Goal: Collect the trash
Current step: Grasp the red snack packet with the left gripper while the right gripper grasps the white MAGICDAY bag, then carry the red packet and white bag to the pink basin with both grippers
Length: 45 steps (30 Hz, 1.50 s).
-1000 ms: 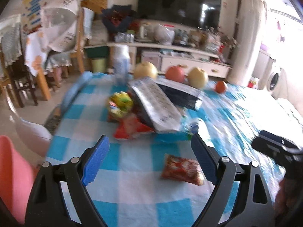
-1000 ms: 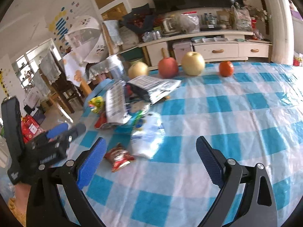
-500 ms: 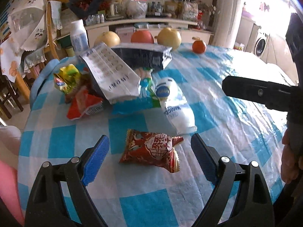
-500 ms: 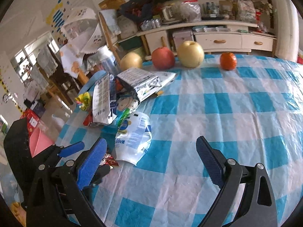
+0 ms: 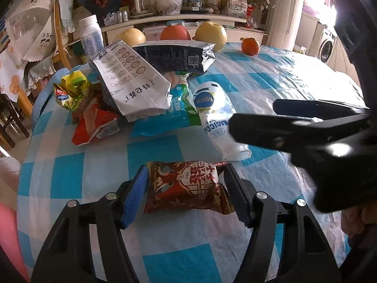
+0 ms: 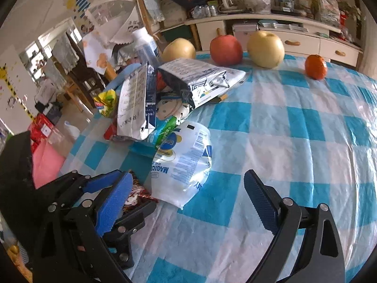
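Observation:
A red snack packet [image 5: 186, 186] lies on the blue-and-white checked tablecloth [image 5: 150, 151], near the front. My left gripper [image 5: 185, 173] straddles it, jaws closing, and the blue pads touch both of its ends. The right wrist view shows the same packet [image 6: 135, 192] between the left gripper's fingers [image 6: 113, 195]. My right gripper [image 6: 188, 179] stands open just above a flattened white plastic bag [image 6: 183, 162], gripping nothing. In the left wrist view the right gripper [image 5: 294, 127] crosses from the right edge over that white bag [image 5: 216, 118].
Behind lie two silver foil bags [image 5: 132, 87], a green-and-white wrapper [image 5: 181, 103], a red wrapper [image 5: 96, 125] and a yellow-green one [image 5: 70, 89]. A white bottle [image 5: 90, 35], two pears, an apple [image 5: 175, 33] and an orange [image 5: 251, 46] line the far edge. Something pink [image 5: 9, 235] hangs beyond the left edge.
My left gripper came down over the red packet and its jaws narrowed onto it. The right gripper moved forward and down toward the white bag, still open.

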Tool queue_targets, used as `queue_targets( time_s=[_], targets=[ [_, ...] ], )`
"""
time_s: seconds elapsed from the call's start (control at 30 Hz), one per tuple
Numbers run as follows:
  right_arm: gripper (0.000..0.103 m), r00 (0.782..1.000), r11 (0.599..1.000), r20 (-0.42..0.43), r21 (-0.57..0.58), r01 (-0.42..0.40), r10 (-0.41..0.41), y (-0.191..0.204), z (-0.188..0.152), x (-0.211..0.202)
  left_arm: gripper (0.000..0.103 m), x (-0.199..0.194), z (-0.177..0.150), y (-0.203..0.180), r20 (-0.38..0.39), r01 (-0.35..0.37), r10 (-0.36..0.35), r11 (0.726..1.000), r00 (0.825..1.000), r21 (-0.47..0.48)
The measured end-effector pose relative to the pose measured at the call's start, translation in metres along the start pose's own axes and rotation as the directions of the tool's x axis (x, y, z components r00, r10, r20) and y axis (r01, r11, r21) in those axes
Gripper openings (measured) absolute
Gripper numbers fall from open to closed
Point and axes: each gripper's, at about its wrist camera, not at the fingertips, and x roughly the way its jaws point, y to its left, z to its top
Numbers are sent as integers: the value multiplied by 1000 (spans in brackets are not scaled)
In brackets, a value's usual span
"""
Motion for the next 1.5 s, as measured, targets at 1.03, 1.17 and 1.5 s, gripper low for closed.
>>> queue_targets(
  time_s=[1.03,1.17,1.5],
  targets=[
    [71,998,998,18,-38,58,-58,-3,3,27,56,-9,1,22,49,53,-48,994,998,-97],
    [71,997,996,33,-54,67,-66,2,1,22,55,-16,0,28,65,61,-54,992,996,-110],
    [71,995,991,44,-99,90,-86,19,-8,21,55,-37,-6,45,110,69,-55,988,992,-136]
  ],
)
